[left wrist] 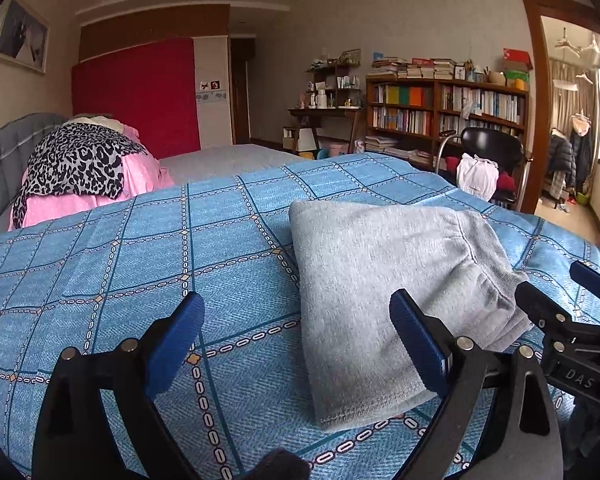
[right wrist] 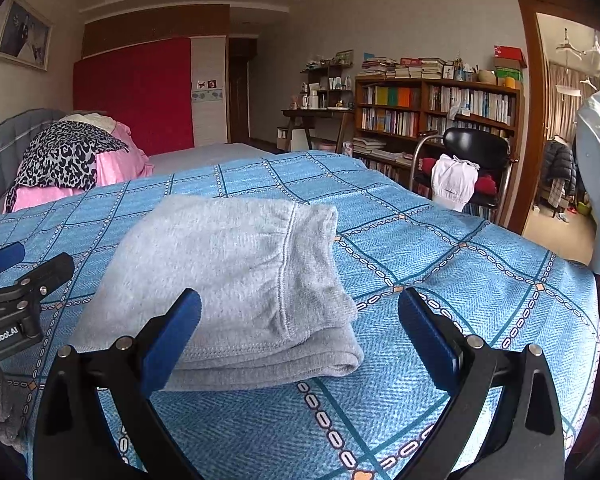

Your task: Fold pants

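The grey pants [left wrist: 384,300] lie folded into a compact stack on the blue checked bedspread [left wrist: 140,260]; they also show in the right wrist view [right wrist: 236,280]. My left gripper [left wrist: 296,332] is open and empty, held just above the near left edge of the stack. My right gripper [right wrist: 300,328] is open and empty, held above the near right corner of the stack. Each gripper shows at the edge of the other's view: the right one [left wrist: 572,292] and the left one [right wrist: 24,264].
A pile of pink and leopard-print bedding [left wrist: 84,168] lies at the head of the bed by the grey headboard. A black chair [left wrist: 492,160] with white and red clothes stands beyond the bed's far right side. Bookshelves [left wrist: 444,112] and a doorway are behind.
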A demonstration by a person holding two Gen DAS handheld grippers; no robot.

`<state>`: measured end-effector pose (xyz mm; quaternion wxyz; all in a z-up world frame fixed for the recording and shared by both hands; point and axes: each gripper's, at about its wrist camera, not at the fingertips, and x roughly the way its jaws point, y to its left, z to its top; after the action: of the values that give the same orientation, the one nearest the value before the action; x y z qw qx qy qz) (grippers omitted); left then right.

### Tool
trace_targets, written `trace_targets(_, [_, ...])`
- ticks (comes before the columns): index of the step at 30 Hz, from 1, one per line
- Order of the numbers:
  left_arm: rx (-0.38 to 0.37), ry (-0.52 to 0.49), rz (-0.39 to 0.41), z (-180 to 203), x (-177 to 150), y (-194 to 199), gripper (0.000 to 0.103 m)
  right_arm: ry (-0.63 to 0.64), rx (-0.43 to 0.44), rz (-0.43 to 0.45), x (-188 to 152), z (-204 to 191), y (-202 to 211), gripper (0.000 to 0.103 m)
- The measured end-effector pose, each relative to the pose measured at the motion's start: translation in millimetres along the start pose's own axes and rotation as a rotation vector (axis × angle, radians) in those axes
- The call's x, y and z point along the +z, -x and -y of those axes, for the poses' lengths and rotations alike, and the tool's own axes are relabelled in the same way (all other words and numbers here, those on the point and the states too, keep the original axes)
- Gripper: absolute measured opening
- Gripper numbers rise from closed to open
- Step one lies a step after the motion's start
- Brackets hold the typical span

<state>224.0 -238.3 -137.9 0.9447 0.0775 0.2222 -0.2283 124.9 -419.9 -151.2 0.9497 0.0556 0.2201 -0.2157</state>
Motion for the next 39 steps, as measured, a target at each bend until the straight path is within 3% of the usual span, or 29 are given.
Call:
trace_targets(3, [-0.008,-0.007,-0.009,2.1,-0.1,-1.8,0.095,0.011,-0.038,-0.056,-1.9,-2.4,-13.4,0.100])
trace_targets(11, [-0.008,-0.009,-0.018,4.2,-2.8,-4.2,0.095,-0.028,-0.034,-0.035,-7.3,7.8,-10.6,0.100])
trace_targets(22, [-0.013,-0.001,-0.047,1.9,-6.2,-11.2,0.095,0.062,-0.050,-0.028,-9.3,-10.3,-9.5,0.100])
trace_targets(39, [-0.018,-0.006,-0.055,3.2,-7.6,-13.5,0.095,0.079,-0.039,-0.042,-10.0,-14.1,-13.1,0.100])
